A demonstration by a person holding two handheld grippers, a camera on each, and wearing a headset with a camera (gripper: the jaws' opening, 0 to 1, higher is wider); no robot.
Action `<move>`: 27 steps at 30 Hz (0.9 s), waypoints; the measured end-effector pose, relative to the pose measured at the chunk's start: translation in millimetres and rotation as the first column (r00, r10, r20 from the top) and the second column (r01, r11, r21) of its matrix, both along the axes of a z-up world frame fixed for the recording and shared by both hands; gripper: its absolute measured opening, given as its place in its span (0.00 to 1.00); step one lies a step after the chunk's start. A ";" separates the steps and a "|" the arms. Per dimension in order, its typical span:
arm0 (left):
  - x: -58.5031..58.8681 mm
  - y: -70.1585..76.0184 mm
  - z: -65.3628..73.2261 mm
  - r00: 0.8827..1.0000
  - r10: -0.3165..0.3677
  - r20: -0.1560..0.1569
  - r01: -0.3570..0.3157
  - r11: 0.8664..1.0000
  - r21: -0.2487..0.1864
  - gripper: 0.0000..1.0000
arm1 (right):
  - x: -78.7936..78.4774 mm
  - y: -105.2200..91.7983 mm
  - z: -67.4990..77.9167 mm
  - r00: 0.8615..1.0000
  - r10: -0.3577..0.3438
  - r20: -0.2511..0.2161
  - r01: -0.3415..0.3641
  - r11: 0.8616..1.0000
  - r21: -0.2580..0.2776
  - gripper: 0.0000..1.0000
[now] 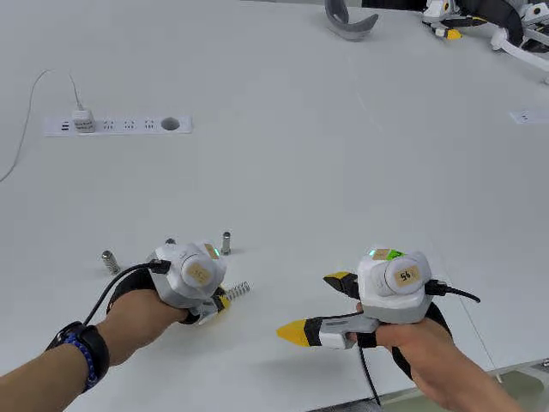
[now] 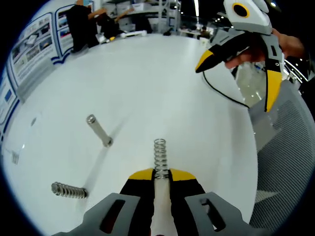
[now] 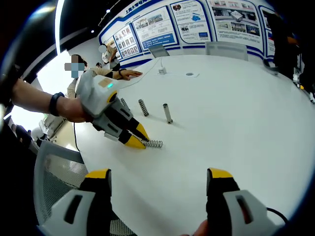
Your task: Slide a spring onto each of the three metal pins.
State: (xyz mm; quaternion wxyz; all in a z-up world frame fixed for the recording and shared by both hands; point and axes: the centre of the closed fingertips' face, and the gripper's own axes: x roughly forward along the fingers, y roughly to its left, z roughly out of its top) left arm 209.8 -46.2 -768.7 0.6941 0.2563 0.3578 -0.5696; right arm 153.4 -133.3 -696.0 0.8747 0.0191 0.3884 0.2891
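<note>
1. The left gripper was closed on a small coiled steel spring, pinching it by one end. The rest of the coil stuck out past the yellow tips, low over the white workbench.
2. The right gripper was spread wide with nothing between its jaws. It hung above the near edge of the table, off to the side of the pins.
3. One short silver metal pin stood upright and bare, just ahead and to the side of the held spring. It appeared to be the closest free target.
4. A second upright pin, already sleeved in a coiled spring, stood farther from the right gripper. In the left gripper view the coils covered it from base to top, so that one looked finished.
5. A third pin showed just its top behind the left gripper in the head view. Whether it carried a spring could not be told with confidence.
6. Judging by this, at least one of three pins was done and at least one was left. The spring in hand was not yet over any pin. It would need its open end lined up with the bare pin's top before it could slide down.
</note>
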 end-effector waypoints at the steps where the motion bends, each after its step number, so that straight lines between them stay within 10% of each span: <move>1: -0.7 1.5 0.3 1.000 0.006 -0.003 -0.006 1.000 0.003 0.10 | 0.3 -1.0 1.7 1.000 -0.003 0.005 0.003 1.000 0.000 0.80; 14: -9.4 16.6 5.9 0.993 0.101 -0.062 -0.102 0.994 -0.023 0.10 | -4.4 4.8 -3.0 1.000 -0.018 -0.017 0.018 0.999 0.039 0.77; 27: -17.1 24.6 31.5 0.992 0.118 -0.035 -0.120 0.991 -0.064 0.10 | 1.0 19.3 2.8 1.000 -0.008 -0.012 0.009 0.996 0.091 0.72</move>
